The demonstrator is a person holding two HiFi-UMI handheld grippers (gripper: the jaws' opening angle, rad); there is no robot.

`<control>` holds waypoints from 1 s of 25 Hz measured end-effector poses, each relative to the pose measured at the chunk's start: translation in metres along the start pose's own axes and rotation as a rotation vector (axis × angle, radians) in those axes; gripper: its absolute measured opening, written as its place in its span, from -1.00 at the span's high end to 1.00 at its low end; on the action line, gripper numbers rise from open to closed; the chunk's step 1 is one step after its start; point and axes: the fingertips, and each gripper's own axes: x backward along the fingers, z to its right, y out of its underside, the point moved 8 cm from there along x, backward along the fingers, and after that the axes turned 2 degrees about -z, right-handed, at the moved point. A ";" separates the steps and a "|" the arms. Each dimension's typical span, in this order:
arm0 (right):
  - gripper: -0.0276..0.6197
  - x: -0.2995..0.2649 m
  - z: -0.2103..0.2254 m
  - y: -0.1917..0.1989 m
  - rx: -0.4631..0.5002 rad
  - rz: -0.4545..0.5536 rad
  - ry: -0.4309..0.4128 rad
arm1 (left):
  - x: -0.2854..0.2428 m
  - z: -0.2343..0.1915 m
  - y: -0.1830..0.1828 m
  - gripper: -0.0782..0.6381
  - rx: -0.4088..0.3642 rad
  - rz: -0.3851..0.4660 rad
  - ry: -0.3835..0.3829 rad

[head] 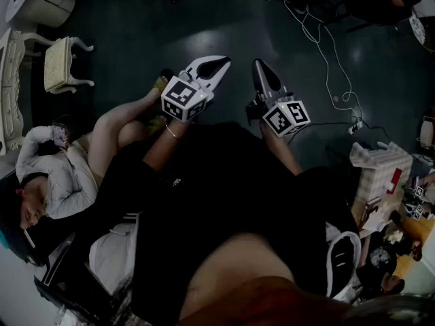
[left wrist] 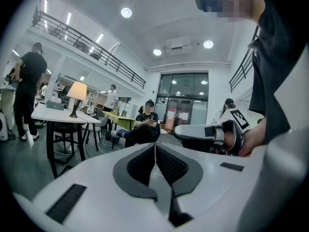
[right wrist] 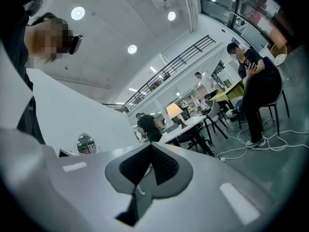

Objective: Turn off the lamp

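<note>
- Approach not yet begun — the lamp looks lit on the tabletop, well apart from both grippers.
- Left gripper and right gripper: jaws together, nothing held.
- Next, likely: close in on the lamp and find its switch.

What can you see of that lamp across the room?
The lamp is a small table lamp with a cone-shaped, cream-coloured shade that looks like fabric. The shade glows warm, so the lamp appears to be switched on. A thin dark stem runs down to a dark foot. It stands upright on a white table with dark legs, well away from the camera. Only the tabletop appears to touch it.
</note>
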 end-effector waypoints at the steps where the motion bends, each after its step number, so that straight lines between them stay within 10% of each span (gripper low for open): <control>1: 0.91 0.000 0.000 -0.001 0.002 0.001 -0.001 | 0.000 0.000 0.000 0.75 0.001 0.000 0.000; 25: 0.91 0.047 0.041 -0.023 -0.023 0.039 -0.070 | -0.040 0.047 0.002 0.75 -0.015 0.033 -0.053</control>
